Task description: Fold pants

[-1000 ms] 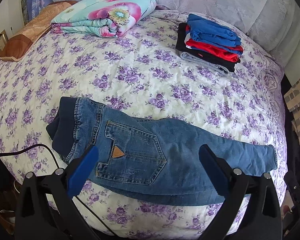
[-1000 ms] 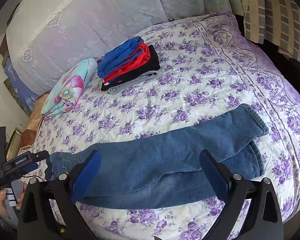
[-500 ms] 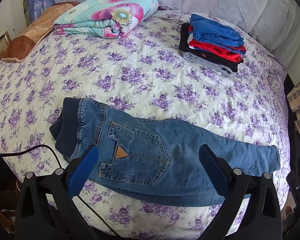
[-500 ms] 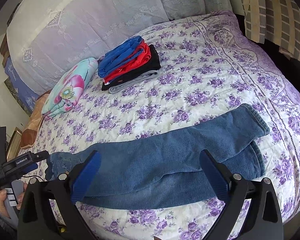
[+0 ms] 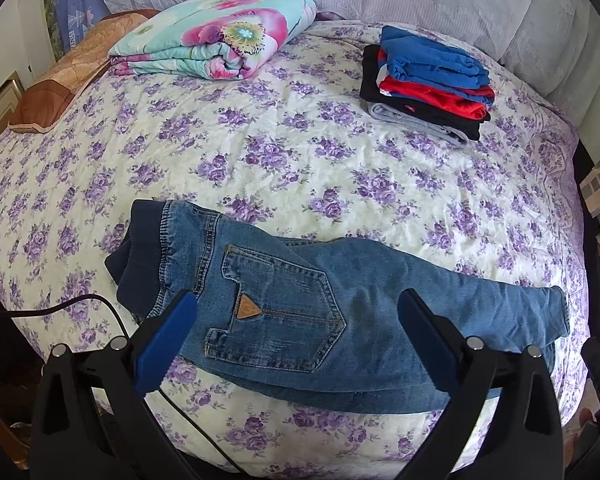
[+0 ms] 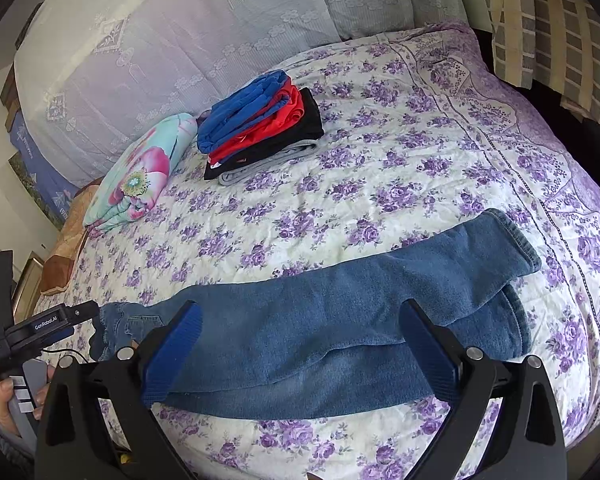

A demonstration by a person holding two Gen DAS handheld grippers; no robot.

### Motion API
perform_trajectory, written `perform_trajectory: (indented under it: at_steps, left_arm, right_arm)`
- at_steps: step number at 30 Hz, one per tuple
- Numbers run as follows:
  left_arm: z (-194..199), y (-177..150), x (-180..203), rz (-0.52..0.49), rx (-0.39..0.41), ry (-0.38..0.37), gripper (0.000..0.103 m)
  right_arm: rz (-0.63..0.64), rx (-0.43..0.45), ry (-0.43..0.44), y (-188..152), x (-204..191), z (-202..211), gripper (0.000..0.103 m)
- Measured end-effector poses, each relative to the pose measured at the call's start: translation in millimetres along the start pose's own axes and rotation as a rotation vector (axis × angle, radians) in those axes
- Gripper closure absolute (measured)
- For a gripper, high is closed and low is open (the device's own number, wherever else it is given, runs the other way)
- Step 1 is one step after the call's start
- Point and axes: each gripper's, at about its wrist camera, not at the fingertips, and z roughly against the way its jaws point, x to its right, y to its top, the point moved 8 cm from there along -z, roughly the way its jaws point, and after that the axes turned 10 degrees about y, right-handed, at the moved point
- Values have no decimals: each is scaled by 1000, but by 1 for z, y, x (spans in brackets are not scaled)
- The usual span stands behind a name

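The bed (image 5: 300, 168) fills both views, spread with a cream quilt printed with purple flowers. In the left wrist view a folded floral blanket (image 5: 216, 44) lies at 11 o'clock and a stack (image 5: 428, 84) of folded blue, red, black and grey clothes at 1 o'clock, both well apart from the work.

The jeans (image 5: 300, 320) lie flat along the near edge of the bed, already halved lengthwise, one leg on top of the other. The dark ribbed waistband (image 5: 136, 260) sits at 9 o'clock in the left view; the cuffs (image 6: 516, 280) reach 3 o'clock in the right view, the two slightly offset.

The left tool (image 5: 296, 328) hangs above the back pocket (image 5: 276, 316), its fingers wide apart and empty. The right tool (image 6: 300, 340) hangs over the mid-leg, likewise spread and holding nothing.

The denim looks thick and soft, likely lined: limp, moderately heavy, not slippery, and it should keep a crease poorly. A sensible hold is both cuff layers together with the right tool and the waistband with the left, so the layers do not slide apart when the legs are carried over.
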Motion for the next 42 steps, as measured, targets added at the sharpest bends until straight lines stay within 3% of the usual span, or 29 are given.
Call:
perform_trajectory:
  at_steps: [11,31,42]
  left_arm:
    - [3,0,0,-19,15,26,5]
    - [27,9,13,-111,118,84,5]
    - [27,7,15,-132,115,103,5]
  right_arm:
    - [2,1,2,0,1,1,4]
    - [15,-12,11,-2,-2,-1,4]
    - [14,-10,13,-2,-2,0,4]
